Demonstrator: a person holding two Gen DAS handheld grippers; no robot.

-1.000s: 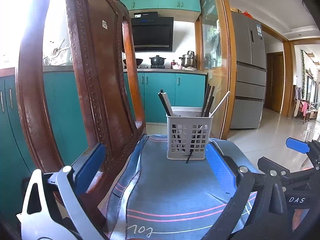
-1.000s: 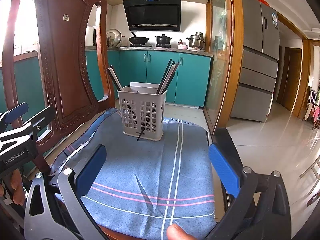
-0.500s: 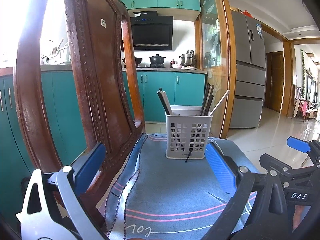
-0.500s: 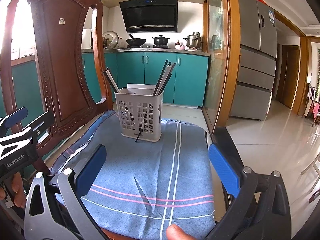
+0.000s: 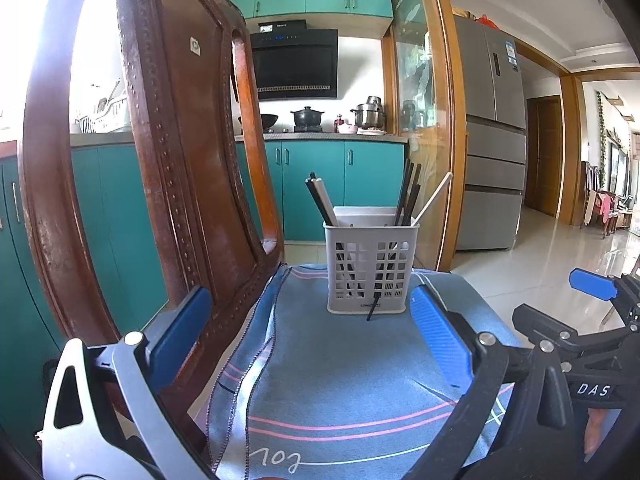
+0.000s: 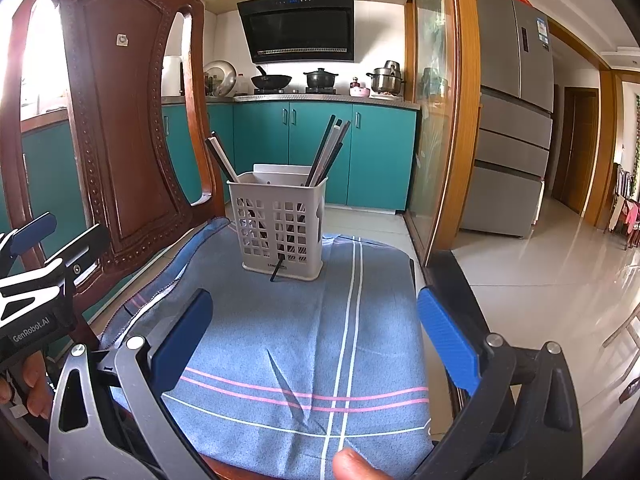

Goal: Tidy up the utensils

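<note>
A white slotted utensil basket (image 5: 370, 270) (image 6: 280, 228) stands on the blue cloth (image 5: 348, 380) (image 6: 304, 344) that covers the chair seat. Several dark and pale chopsticks (image 5: 410, 194) (image 6: 328, 152) lean out of its top, and one dark tip pokes through a lower slot onto the cloth. My left gripper (image 5: 310, 338) is open and empty, well short of the basket. My right gripper (image 6: 312, 340) is also open and empty, with its blue pads (image 6: 448, 344) wide apart over the cloth. The right gripper (image 5: 592, 284) shows at the right edge of the left wrist view.
The carved wooden chair back (image 5: 188, 152) (image 6: 116, 120) rises close on the left. The seat's right edge drops to a tiled floor (image 6: 552, 280). Teal cabinets (image 6: 320, 152), a stove with pots and a fridge (image 6: 516, 120) stand behind. A fingertip (image 6: 356, 464) shows at the bottom.
Both grippers have drifted slightly back and to the left; the basket sits a little more to the right in view. Both stay open and empty.
</note>
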